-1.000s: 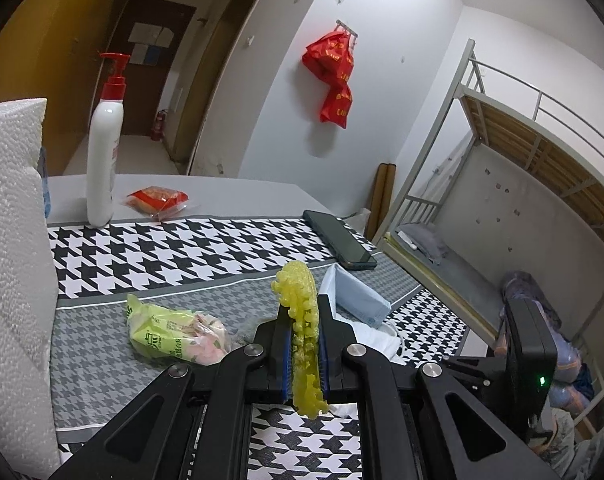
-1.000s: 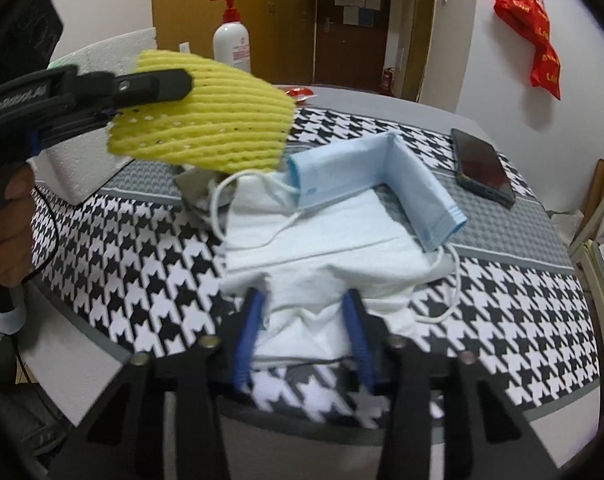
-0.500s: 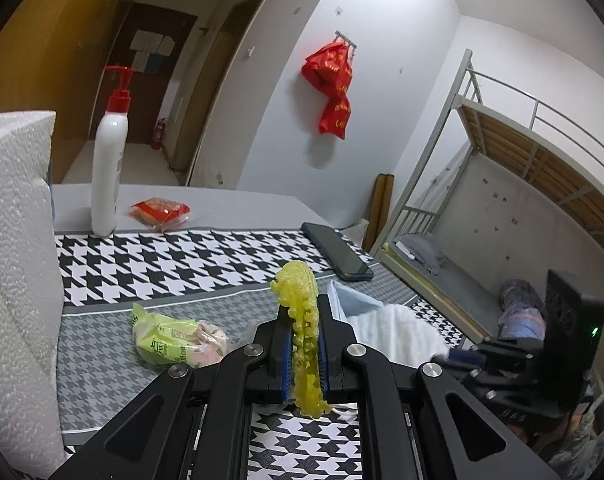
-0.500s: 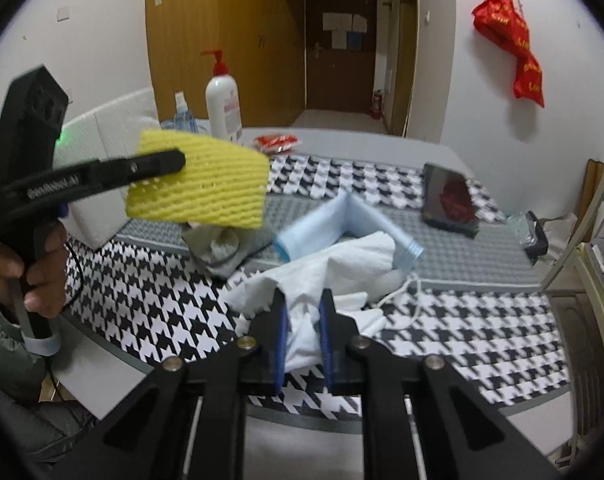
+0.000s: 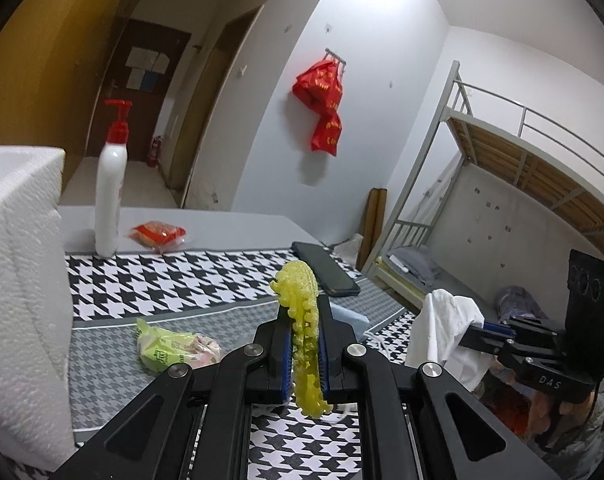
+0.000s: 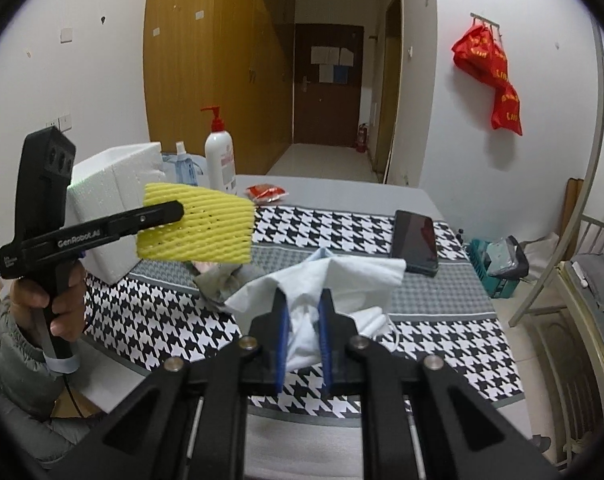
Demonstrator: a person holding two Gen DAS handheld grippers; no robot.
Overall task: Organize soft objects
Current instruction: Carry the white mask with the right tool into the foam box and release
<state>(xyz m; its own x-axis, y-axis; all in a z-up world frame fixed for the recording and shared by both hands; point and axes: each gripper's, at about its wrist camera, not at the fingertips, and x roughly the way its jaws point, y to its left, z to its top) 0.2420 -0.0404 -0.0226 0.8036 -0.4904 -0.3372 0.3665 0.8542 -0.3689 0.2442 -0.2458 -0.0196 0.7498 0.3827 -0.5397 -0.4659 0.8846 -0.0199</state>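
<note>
My left tool (image 5: 305,344) is clamped tight on the yellow foam net (image 5: 302,320), low centre of its view, held up off the worktop (image 5: 174,276). My right tool (image 6: 303,320) has just squeezed closed on the white cloth (image 6: 341,276), bottom middle, lifted above the houndstooth cover with the phone (image 6: 415,240) behind.

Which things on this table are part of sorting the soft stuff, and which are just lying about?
Part of the job:
yellow foam net, clamped in the left gripper
white cloth, pinched in the right gripper
blue face mask
grey rag
green packet

Just lying about:
pump bottle
phone
red snack packet
foam box
</note>
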